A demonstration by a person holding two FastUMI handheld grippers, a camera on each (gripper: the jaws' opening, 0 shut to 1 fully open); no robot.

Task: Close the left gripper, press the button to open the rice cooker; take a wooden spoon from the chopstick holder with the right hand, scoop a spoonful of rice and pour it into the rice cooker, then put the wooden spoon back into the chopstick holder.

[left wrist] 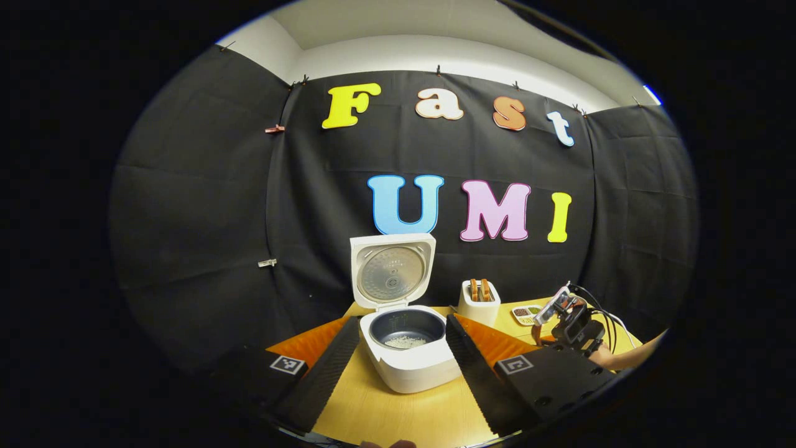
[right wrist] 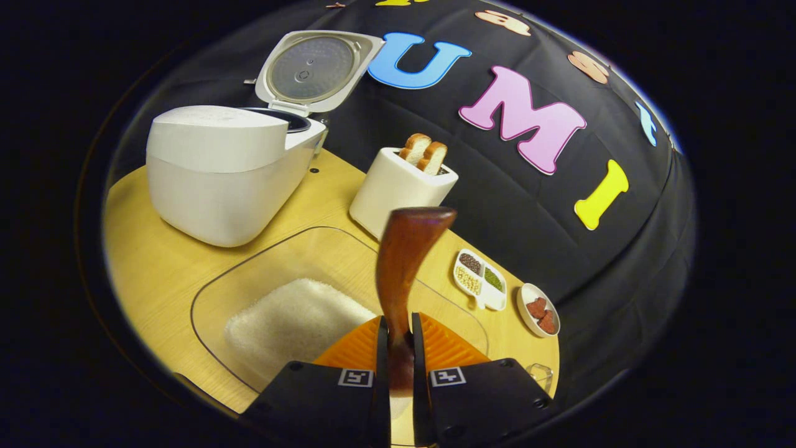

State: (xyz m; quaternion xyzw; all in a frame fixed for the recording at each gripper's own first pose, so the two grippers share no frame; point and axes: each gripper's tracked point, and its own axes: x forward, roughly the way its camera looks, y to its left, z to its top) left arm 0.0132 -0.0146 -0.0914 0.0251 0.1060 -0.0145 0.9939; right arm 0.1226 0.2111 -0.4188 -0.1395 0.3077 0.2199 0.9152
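Note:
The white rice cooker (left wrist: 410, 367) stands with its lid (left wrist: 390, 270) up, and a little rice (left wrist: 405, 341) lies in the dark inner pot. My left gripper (left wrist: 403, 320) is open, its fingers spread to either side of the cooker and apart from it. My right gripper (right wrist: 398, 323) is shut on the handle of a wooden spoon (right wrist: 404, 249), whose bowl points up, above a clear tray (right wrist: 249, 274) holding a heap of rice (right wrist: 292, 326). The white holder (right wrist: 395, 190) with two brown pieces sticking out stands behind the tray. The right gripper (left wrist: 569, 317) and a forearm also show far right in the left gripper view.
The cooker (right wrist: 217, 168) sits left of the tray in the right gripper view. A sectioned dish of grains (right wrist: 480, 280) and a small dish of red-brown pieces (right wrist: 540, 309) lie near the wooden table's (right wrist: 155, 261) right edge. The black cloth wall stands close behind.

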